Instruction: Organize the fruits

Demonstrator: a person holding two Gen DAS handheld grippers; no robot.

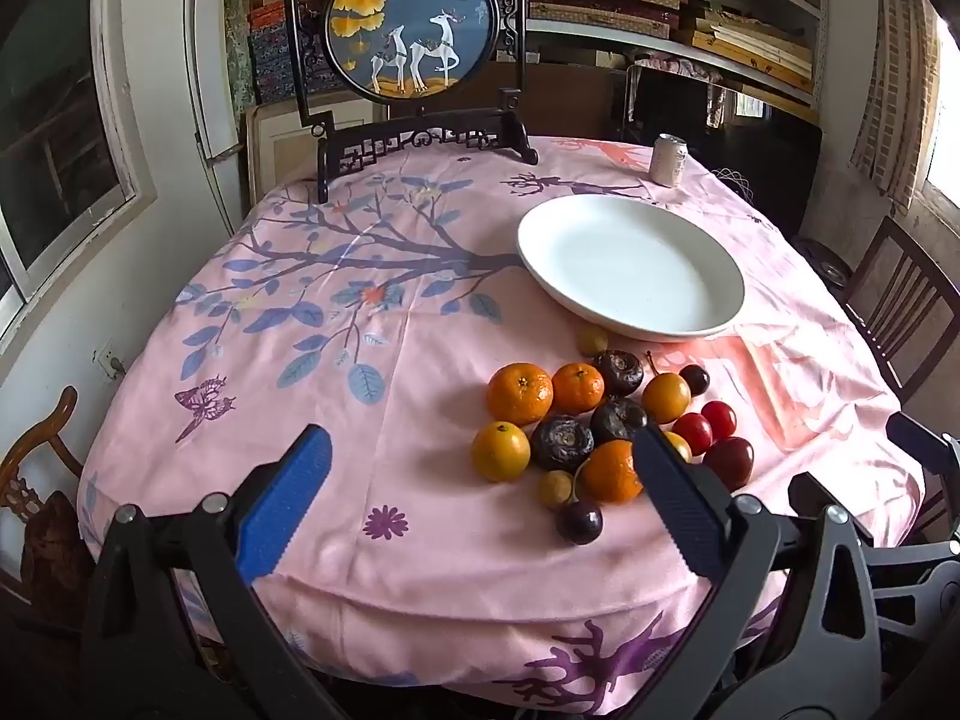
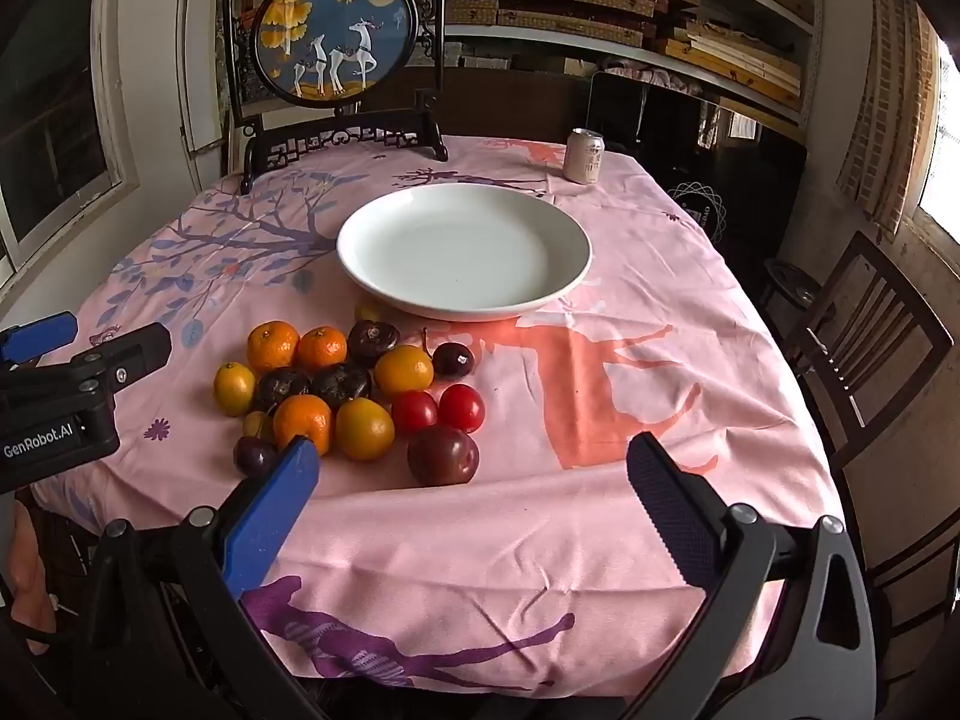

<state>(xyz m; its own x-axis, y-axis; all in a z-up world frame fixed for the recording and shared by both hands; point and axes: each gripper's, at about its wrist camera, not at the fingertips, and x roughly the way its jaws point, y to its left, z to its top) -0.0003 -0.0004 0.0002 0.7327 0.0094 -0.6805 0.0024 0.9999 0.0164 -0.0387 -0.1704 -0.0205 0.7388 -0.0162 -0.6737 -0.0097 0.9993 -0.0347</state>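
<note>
With both the left claw and right claw spread wide and empty, the fruits sit bunched just before the bare plate (round ones), so a careless nudge could roll them off the surface.

**Fruit heap below the plate**

In the right wrist view, the plate sits at frame centre on the tablecloth. The fruit cluster lies lower left of it, the can upper right, the framed screen upper left.
</note>
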